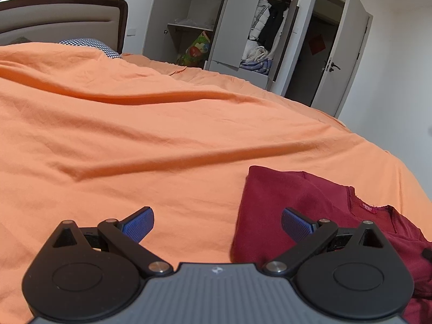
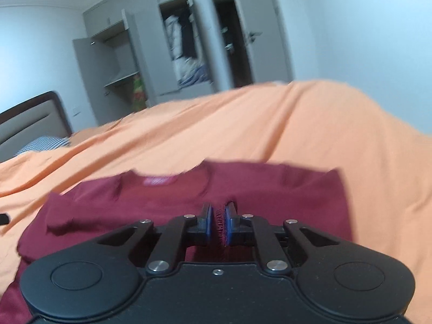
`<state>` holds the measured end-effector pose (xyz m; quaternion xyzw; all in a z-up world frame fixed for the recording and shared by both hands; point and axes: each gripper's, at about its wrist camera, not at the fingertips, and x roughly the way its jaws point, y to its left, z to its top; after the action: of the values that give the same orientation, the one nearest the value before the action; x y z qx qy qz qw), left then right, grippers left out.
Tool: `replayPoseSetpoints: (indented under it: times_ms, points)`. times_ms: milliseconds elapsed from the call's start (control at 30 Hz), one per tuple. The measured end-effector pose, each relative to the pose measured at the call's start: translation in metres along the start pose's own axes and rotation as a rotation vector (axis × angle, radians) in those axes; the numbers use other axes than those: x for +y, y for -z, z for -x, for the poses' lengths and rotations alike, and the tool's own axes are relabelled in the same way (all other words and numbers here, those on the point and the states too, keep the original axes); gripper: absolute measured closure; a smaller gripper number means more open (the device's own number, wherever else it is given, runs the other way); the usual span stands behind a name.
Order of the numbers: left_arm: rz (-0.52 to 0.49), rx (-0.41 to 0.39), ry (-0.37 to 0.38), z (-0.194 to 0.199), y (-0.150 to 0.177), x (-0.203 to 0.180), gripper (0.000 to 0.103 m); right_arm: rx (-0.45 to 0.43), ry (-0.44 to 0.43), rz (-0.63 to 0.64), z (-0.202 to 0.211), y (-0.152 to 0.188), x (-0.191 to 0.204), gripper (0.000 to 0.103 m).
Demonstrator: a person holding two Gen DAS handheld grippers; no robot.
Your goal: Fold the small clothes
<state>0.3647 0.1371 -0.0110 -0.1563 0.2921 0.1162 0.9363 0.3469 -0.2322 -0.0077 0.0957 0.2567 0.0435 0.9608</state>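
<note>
A dark red cotton shirt with a small red neck label lies on the orange bedsheet. The right gripper has its blue-padded fingers pinched nearly together on a fold of that shirt. The left gripper is spread wide, holding nothing, just beside the shirt's left edge.

1. Maroon garment: right and lower portions cut off by the left wrist frame edge.
2. Garment label: text blurred, unreadable.
3. Right wrist view: wardrobe contents smeared by motion blur.
4. Black object: cut off at left edge; unidentifiable.
</note>
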Motion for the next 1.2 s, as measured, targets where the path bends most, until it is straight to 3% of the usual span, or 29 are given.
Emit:
replayPoseSetpoints:
  times_ms: [67, 200, 300, 467, 567, 700, 733, 800, 867, 933, 967, 1067, 1200]
  points:
    - [-0.008, 0.005, 0.008, -0.003, 0.002, -0.001, 0.0, -0.009, 0.066, 0.029, 0.001, -0.001, -0.004, 0.092]
    - [-0.011, 0.016, 0.018, -0.01, 0.005, -0.002, 0.0, 0.047, 0.062, 0.014, -0.01, 0.007, -0.013, 0.089]
    - [-0.001, 0.021, 0.034, -0.015, 0.008, -0.001, 0.0, 0.061, 0.072, 0.005, -0.014, 0.015, -0.017, 0.074]
    - [-0.03, 0.019, 0.099, -0.018, 0.012, -0.003, 0.001, 0.008, 0.078, 0.001, 0.001, 0.026, -0.013, 0.033]
    - [-0.071, 0.015, 0.153, -0.018, 0.016, -0.011, 0.001, -0.035, 0.03, 0.047, 0.009, 0.032, -0.005, 0.023]
    - [-0.052, 0.027, 0.164, -0.029, 0.014, -0.021, 0.001, -0.049, -0.022, 0.123, 0.007, 0.037, 0.008, 0.019]
    - [-0.031, 0.03, 0.163, -0.033, 0.012, -0.021, 0.005, -0.05, -0.026, 0.138, 0.007, 0.037, 0.011, 0.019]
    - [-0.007, 0.061, 0.131, -0.043, 0.008, -0.023, 0.026, -0.046, -0.024, 0.164, 0.005, 0.039, 0.015, 0.018]
    - [-0.012, 0.106, 0.131, -0.052, 0.006, -0.024, 0.078, -0.049, -0.027, 0.181, 0.006, 0.039, 0.018, 0.018]
    - [-0.004, 0.102, 0.145, -0.051, 0.006, -0.024, 0.092, -0.059, -0.036, 0.192, 0.009, 0.038, 0.021, 0.016]
    - [-0.013, 0.084, 0.134, -0.048, 0.007, -0.026, 0.097, -0.062, -0.04, 0.199, 0.01, 0.038, 0.022, 0.016]
    - [-0.019, 0.019, 0.113, -0.037, 0.007, -0.027, 0.099, -0.068, -0.039, 0.219, 0.012, 0.039, 0.025, 0.015]
    - [-0.035, 0.059, 0.083, -0.046, 0.01, -0.03, 0.099, 0.022, 0.025, 0.231, -0.004, 0.042, 0.024, 0.015]
